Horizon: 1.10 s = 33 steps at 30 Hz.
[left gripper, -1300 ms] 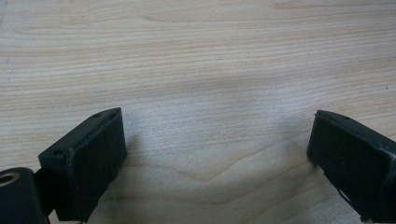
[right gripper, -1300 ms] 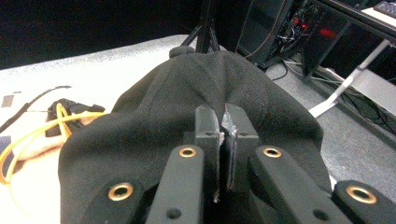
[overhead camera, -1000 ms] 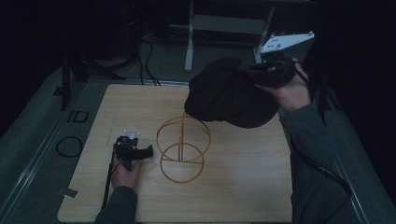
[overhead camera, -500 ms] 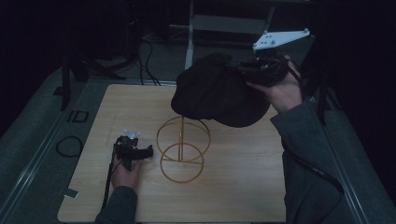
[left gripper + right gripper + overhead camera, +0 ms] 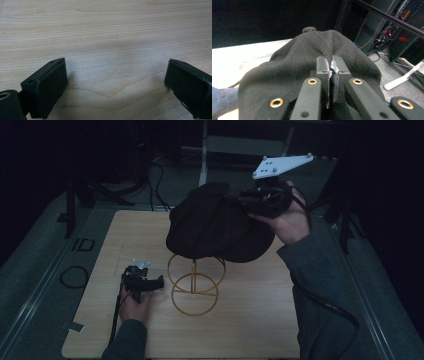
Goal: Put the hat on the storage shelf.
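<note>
While our right claw (image 5: 250,200) pinched the black cap (image 5: 215,227) above the wire stand (image 5: 195,280) — probably for hanging — our left claw (image 5: 150,282) gaped empty on the table (image 5: 250,320).

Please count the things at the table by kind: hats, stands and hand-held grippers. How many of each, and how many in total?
Black hat: 1
Gold wire stand: 1
Hand-held grippers: 2, the left hand-held gripper and the right hand-held gripper
Total: 4
</note>
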Each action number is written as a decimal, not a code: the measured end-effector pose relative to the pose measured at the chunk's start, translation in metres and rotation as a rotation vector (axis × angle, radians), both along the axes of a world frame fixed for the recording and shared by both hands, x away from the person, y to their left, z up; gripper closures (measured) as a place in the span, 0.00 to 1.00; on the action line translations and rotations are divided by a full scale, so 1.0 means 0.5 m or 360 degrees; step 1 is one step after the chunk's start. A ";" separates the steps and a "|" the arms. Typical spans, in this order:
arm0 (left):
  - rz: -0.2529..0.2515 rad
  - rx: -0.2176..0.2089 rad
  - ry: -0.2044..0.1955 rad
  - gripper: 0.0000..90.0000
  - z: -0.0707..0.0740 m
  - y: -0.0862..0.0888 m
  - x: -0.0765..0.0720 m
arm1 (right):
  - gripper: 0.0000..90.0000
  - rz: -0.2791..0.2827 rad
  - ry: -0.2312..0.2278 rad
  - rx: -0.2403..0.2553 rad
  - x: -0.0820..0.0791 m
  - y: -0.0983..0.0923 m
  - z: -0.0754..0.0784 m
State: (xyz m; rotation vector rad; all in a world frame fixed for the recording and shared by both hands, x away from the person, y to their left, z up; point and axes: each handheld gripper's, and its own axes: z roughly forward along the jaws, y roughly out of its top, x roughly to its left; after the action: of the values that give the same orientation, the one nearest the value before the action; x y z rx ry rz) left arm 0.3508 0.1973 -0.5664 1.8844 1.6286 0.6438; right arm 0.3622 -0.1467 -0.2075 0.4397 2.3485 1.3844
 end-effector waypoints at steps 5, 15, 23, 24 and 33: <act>0.0001 0.0000 -0.0001 0.05 0.000 0.000 0.000 | 0.95 0.0052 0.0016 0.0003 -0.008 0.015 -0.015; 0.0000 0.0001 0.0001 0.05 0.000 0.000 0.000 | 0.95 0.0139 0.0076 -0.0026 -0.024 0.028 -0.064; -0.0005 0.0002 0.0004 0.05 0.001 0.001 0.000 | 0.95 0.0158 0.0124 -0.0041 -0.029 0.024 -0.105; -0.0005 0.0004 0.0003 0.05 0.000 0.001 0.000 | 0.95 0.0163 0.0135 -0.0043 -0.028 0.025 -0.112; 0.0000 -0.0005 0.0002 0.05 0.000 0.000 0.000 | 0.94 0.0209 0.0195 -0.0095 -0.028 0.045 -0.162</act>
State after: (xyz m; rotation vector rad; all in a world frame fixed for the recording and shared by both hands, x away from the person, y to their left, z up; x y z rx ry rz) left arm 0.3508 0.1972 -0.5663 1.8827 1.6296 0.6403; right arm 0.3483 -0.1240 -0.2888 0.3682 2.5518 1.3759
